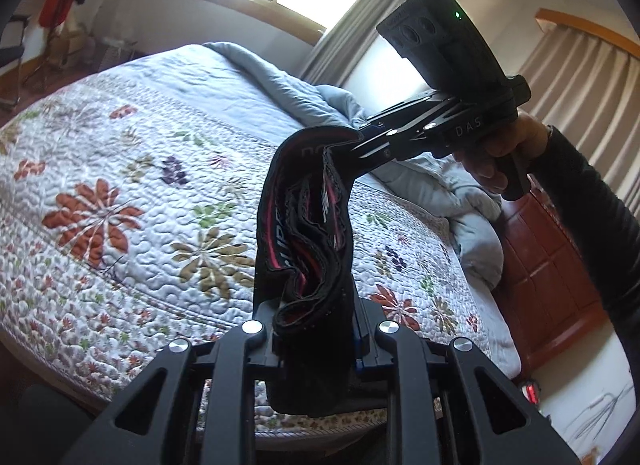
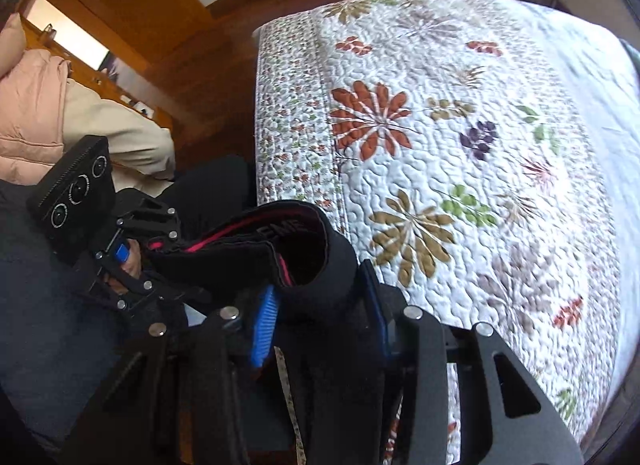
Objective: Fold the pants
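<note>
I have both grippers' fingers clamped on the pants (image 1: 304,225) waistband, lifted mid-frame above the bed (image 1: 120,185) to hang straight.

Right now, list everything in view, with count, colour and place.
pants: one, black with pink trim, held in the air between both claws, above the bed edge
quilt: one, white with floral print, spread over the bed
duvet: one, pale blue, bunched along the far side of the bed
curtains: grey-beige, by the windows
headboard: one, red-brown wood, past the duvet
coat: one, pink, on the left beside the bed
left claw: black, shut on the waistband
right claw: black with blue pads, shut on the waistband
hand: one, gripping the right claw's handle
</note>
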Demonstrator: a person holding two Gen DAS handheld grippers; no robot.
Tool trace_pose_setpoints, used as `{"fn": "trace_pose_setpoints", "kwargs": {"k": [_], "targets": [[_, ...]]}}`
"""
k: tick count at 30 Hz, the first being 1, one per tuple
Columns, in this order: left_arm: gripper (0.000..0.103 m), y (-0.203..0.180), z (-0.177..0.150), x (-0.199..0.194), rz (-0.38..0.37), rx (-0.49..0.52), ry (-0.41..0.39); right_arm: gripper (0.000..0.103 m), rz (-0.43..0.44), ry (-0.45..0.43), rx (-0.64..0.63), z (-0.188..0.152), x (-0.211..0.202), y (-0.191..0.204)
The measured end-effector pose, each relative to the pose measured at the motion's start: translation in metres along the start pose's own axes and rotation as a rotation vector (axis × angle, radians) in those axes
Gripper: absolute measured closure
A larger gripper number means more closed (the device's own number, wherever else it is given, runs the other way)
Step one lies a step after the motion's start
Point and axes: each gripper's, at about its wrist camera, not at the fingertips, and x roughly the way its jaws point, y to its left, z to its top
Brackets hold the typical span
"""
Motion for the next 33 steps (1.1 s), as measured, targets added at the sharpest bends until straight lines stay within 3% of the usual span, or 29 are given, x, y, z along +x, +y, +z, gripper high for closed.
{"fn": "trace_pose_setpoints", "kwargs": {"k": [14, 22, 33], "targets": [[0.081, -0.068, 0.0, 0.004, -0.042, 0.153, 0.036, 0.07, -0.211, -0.043, 0.077, -0.061, -0.043, 0.034], [0.081, -0.108, -0.008, 0.013, -0.069, 0.234, 0.057, 0.071, -0.271, -0.066, 0.128, -0.097, -0.061, 0.042], [0.081, -0.162, -0.03, 0.039, -0.111, 0.342, 0.118, 0.071, -0.332, -0.091, 0.223, -0.17, -0.073, 0.043]]}}
